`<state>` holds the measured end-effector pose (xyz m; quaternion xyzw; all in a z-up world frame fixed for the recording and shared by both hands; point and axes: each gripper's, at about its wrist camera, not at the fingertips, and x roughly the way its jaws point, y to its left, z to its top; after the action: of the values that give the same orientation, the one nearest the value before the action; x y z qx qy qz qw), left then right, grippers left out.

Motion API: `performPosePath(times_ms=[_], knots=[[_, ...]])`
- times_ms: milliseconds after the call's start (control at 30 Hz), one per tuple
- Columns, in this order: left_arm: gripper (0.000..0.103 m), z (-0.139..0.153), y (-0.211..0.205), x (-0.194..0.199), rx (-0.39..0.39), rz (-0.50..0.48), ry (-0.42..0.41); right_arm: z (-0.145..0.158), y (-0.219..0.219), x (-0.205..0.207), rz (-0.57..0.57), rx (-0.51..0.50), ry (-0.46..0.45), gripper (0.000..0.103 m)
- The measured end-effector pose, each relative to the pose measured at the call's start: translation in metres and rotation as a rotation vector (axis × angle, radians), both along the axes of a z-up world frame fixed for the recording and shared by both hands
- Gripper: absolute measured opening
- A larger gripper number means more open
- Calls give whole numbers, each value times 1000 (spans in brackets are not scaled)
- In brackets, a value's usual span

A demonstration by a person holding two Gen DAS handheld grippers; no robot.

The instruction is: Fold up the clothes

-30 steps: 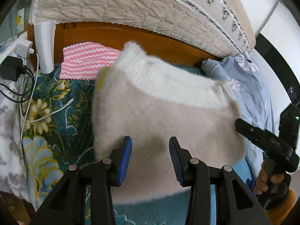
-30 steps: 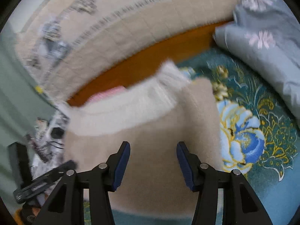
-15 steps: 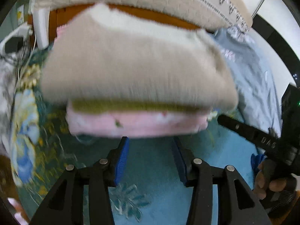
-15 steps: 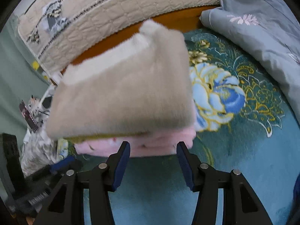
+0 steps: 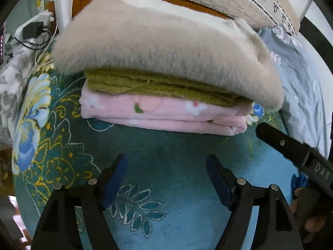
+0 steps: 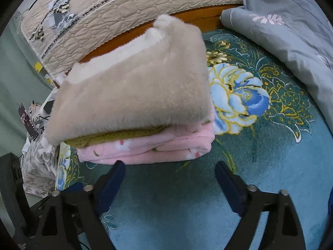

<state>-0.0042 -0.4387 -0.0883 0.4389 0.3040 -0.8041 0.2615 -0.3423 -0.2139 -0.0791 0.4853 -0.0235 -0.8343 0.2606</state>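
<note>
A folded beige fluffy garment (image 5: 162, 41) lies on top of a stack, over a folded olive knit (image 5: 145, 85) and a folded pink flowered piece (image 5: 162, 112). The stack rests on the teal flowered bedspread (image 5: 166, 162). It also shows in the right wrist view: beige garment (image 6: 133, 87), olive knit (image 6: 116, 136), pink piece (image 6: 154, 148). My left gripper (image 5: 166, 179) is open and empty, a little short of the stack. My right gripper (image 6: 168, 181) is open and empty just in front of the stack; it also shows in the left wrist view (image 5: 291, 145).
A quilted beige cover (image 6: 133, 6) drapes over the wooden headboard (image 6: 204, 14) behind the stack. A grey-blue flowered duvet (image 6: 291, 33) lies at the right. Chargers and cables (image 5: 35, 31) and a grey flowered cloth (image 5: 10, 79) lie at the left.
Both grippers have drawn back and lowered from the beige garment, so the whole stack now shows from the front. Both jaws have opened wider.
</note>
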Motion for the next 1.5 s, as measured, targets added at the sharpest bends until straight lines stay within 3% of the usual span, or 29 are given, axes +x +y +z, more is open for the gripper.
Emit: performPosePath(times_ms=[100, 167, 433, 667, 767, 1067, 1500], knots=[[79, 3, -2, 3, 6, 8, 5, 2, -2, 2, 7, 3, 4, 93], [82, 5, -3, 5, 3, 11, 1, 2, -2, 4, 11, 11, 7, 103], [84, 2, -4, 2, -1, 25, -33, 4, -3, 6, 30, 46, 23, 103], [87, 4, -2, 3, -26, 28, -6, 1, -5, 8, 40, 60, 23, 103], [93, 6, -1, 6, -59, 49, -5, 0, -6, 9, 41, 58, 28, 103], [93, 5, -1, 12, -121, 80, -20, -2, -10, 10, 55, 77, 31, 103], [93, -5, -10, 12, -146, 101, -29, -10, -17, 13, 79, 97, 20, 103]])
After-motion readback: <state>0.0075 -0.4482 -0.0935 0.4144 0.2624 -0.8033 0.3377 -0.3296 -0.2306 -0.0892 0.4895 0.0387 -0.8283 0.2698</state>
